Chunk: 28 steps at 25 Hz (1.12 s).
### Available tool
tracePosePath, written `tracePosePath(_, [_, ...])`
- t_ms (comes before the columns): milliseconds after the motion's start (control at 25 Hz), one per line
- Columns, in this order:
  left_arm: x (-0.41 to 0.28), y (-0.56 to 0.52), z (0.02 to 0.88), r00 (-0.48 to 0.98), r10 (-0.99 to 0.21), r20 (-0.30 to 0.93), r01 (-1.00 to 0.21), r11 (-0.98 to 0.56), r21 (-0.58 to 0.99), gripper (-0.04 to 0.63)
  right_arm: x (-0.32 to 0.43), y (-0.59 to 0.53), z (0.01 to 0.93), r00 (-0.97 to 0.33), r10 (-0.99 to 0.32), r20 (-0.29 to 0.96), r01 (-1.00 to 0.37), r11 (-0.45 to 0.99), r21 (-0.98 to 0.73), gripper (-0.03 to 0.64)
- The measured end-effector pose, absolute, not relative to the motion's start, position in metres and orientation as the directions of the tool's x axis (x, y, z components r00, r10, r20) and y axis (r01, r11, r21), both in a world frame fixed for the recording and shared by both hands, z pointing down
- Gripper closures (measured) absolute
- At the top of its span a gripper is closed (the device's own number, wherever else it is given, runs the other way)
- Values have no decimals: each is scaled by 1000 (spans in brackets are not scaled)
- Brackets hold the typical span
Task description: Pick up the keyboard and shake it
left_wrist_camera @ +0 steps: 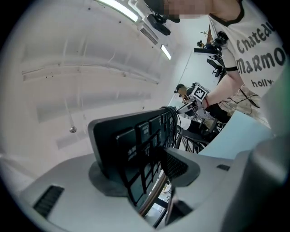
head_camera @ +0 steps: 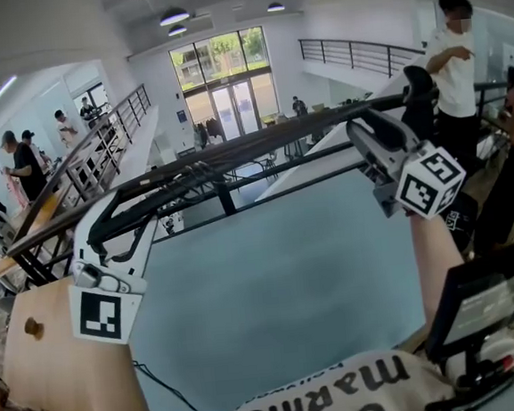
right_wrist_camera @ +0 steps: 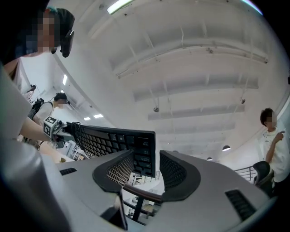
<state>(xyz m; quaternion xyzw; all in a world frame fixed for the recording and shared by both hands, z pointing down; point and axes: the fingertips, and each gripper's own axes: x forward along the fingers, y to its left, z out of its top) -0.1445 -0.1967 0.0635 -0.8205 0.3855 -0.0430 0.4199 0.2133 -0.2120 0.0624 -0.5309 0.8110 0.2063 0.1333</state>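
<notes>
**A:** What does the head view give us that the gripper views do not?

**B:** The whole keyboard at once. We see it as a thin dark bar, edge-on, in the air above the blue-grey table. It spans from the left gripper to the right gripper.

**A:** And what do the gripper views add?

**B:** The keys, and the grip itself. In the left gripper view, one end of the keyboard stands between the jaws. They are partly apart and closed onto it, with one pad on the key face and the other behind the back. A bundle of dark cable lies just beyond those jaws. In the right gripper view, the other end of the keyboard sits between that gripper's jaws, which are likewise partly apart and clamped on it. (The head view shows neither grip clearly.)

**A:** Which way does it point?

**B:** Its long axis runs from one gripper straight to the other. Across our head view it climbs from the left gripper up to the right one.
</notes>
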Motion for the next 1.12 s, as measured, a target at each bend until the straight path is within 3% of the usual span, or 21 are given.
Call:
tracePosePath(160, [-150, -196, 61, 711, -653, -261, -607, -382, -697, 377, 211, -220, 68, -421, -830, -366, -905, 355, 234, 314])
tracePosePath(200, [-151, -197, 61, 714, -650, -261, -607, -388, -693, 376, 208, -224, 72, -432, -838, -333, -896, 360, 259, 310])
tracePosePath(480, [-153, -199, 69, 741, -624, -248, -597, -442, -669, 374, 200, -236, 76, -471, -820, -325, -880, 408, 244, 313])
tracePosePath(640, [-156, -196, 75, 739, -630, -239, -601, -456, -656, 373, 191, -236, 85, -533, -797, -285, -845, 488, 218, 393])
tracePosePath(920, [-163, -196, 68, 718, -646, -259, -619, -421, -663, 360, 186, -229, 75, -447, -835, -322, -888, 371, 271, 422])
tracePosePath(1120, [-166, -186, 53, 710, -643, -286, -595, -331, -733, 358, 183, -222, 64, -452, -821, -349, -885, 365, 288, 422])
